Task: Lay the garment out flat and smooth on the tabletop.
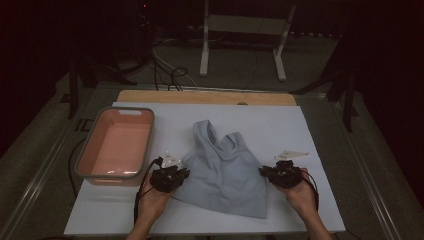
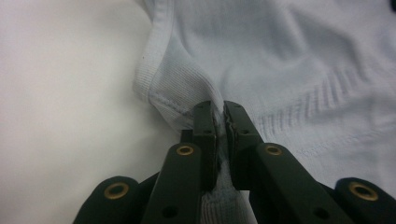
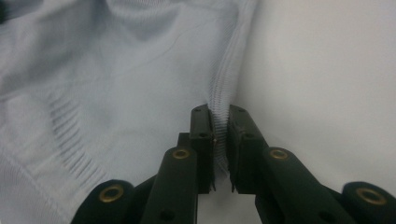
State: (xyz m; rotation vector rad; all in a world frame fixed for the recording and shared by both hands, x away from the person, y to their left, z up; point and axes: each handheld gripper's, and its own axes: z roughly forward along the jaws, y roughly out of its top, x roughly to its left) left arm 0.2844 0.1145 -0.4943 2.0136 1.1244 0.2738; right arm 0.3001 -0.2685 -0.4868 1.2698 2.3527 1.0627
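Pale-blue knit top point(image 1: 225, 170) flat on table; left gripper point(image 2: 219, 119), right gripper point(image 3: 219, 121) each clamp hem edge.

Dim light is leaving the room behind my worktop point(image 1: 310, 125) nearly black, while my close-up views are looking soft and blurred.

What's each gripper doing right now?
Left gripper: closed on the ribbed edge of the light blue top.
Right gripper: closed on the top's opposite ribbed edge.

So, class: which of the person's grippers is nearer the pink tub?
Left. The left gripper, clamped on the pale blue top, sits just beside the pink tub; the right gripper grips the top's far edge.
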